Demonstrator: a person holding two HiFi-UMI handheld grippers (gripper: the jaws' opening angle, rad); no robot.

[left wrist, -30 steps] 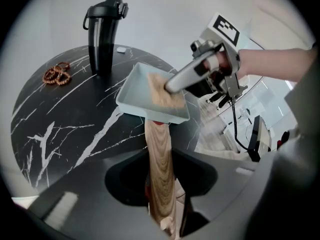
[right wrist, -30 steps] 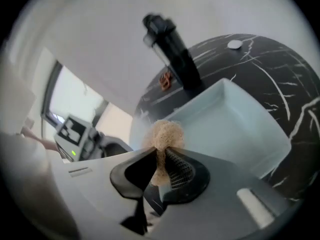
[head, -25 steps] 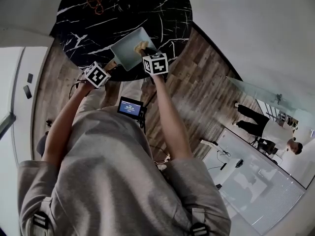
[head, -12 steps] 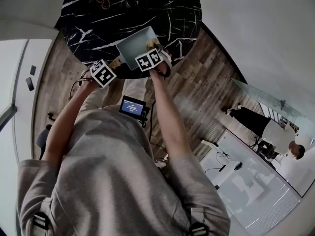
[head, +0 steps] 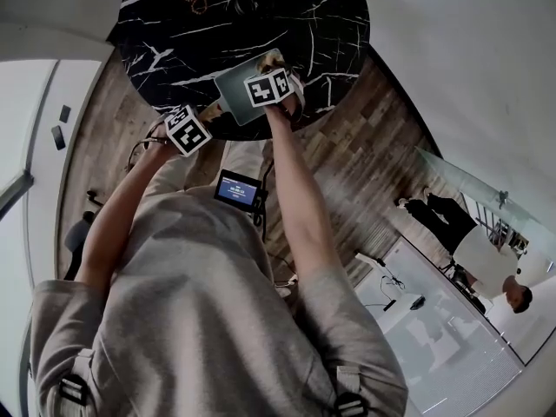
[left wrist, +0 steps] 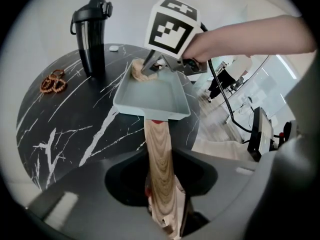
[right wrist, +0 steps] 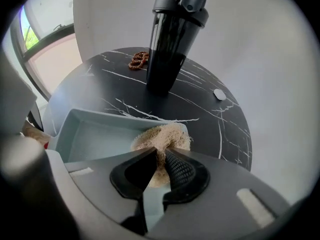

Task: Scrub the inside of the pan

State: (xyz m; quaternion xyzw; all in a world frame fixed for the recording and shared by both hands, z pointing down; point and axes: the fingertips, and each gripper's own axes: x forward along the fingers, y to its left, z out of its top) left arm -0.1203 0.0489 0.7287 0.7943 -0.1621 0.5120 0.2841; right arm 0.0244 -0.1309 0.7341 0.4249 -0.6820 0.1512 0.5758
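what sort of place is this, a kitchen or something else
Probably an office or showroom, not a kitchen: a round black marble-look table, wood-plank floor and glass partition walls.

— What's worn?
— Grey short-sleeved top [head: 200, 320], black buckled straps [head: 72, 389] (one per shoulder), small screen [head: 237, 190] at the chest.
— The left gripper [left wrist: 165, 194] and right gripper [right wrist: 159, 151]?
— Dark grey shells, black-and-white marker cubes [head: 188, 129].

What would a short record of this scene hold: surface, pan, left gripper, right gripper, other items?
surface: round black marble table
pan: pale, rectangular, wooden handle, at the table's near edge
left gripper: shut on the handle
right gripper: shut on fibrous scrubber, at the pan's far corner
other items: upright black bottle
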